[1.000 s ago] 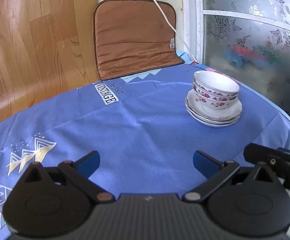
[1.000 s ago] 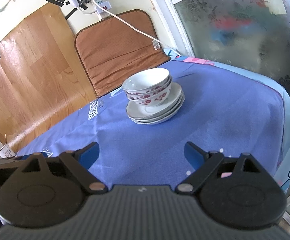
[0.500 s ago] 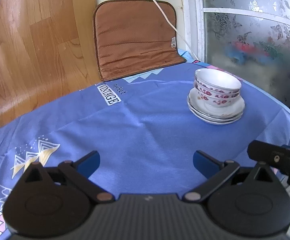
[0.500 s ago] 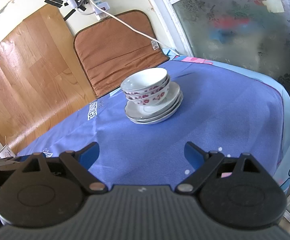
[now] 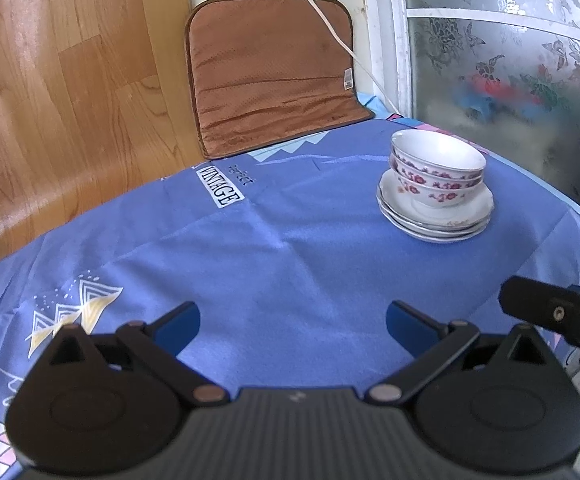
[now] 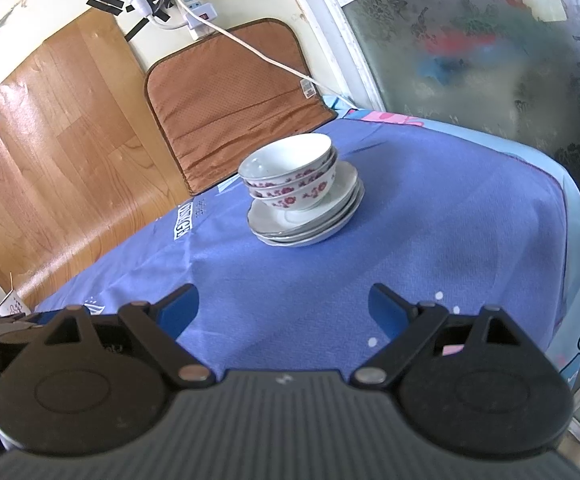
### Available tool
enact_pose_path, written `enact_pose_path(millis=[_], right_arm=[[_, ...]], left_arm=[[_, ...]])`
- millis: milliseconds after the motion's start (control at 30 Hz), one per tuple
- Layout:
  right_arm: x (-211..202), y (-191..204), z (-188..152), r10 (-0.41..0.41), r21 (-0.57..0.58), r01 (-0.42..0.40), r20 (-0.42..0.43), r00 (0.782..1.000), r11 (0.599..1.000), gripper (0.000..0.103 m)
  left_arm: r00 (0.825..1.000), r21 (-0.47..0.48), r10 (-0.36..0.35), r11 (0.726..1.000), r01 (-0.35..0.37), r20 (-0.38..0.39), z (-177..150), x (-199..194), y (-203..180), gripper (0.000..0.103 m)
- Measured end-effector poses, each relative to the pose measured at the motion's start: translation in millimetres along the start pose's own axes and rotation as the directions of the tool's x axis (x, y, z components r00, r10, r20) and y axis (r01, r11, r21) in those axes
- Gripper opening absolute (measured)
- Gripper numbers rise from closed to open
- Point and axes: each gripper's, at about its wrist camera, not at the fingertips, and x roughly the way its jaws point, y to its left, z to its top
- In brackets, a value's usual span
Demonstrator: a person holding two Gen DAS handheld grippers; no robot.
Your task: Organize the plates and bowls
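Three white bowls (image 5: 437, 170) with red flower bands sit nested on a stack of white plates (image 5: 436, 218) on the blue cloth-covered table (image 5: 274, 248). The same bowls (image 6: 292, 172) and plates (image 6: 306, 220) show at the middle of the right wrist view. My left gripper (image 5: 292, 322) is open and empty, well short of the stack, which lies to its far right. My right gripper (image 6: 284, 308) is open and empty, near the table's front edge, with the stack straight ahead.
A brown cushion (image 5: 270, 72) leans on the wall behind the table. A white power cable (image 6: 274, 62) runs from a wall socket down past it. Frosted glass (image 6: 490, 40) stands on the right. Part of the other gripper (image 5: 558, 316) shows at the right.
Both grippers have drawn back slightly from the stack, so it sits a little farther off. Both stay open; the dishes have not moved.
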Motion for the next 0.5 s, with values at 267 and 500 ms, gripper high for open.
enact_pose_path(millis=[267,500], right_arm=[[-0.1,0.1,-0.3,0.0,0.001,0.0,0.0,1.0,1.0,0.094],[0.3,-0.8,-2.3,-0.002,0.006,0.002,-0.004,1.0,1.0,0.094]], left_arm=[[0.999,-0.002,-0.03,1.0,0.03,-0.028,-0.7,3.7,-0.6,0.103],[0.997,-0.012,-0.059,0.998,0.058,-0.053,-1.0,6.8,-1.8,0.103]])
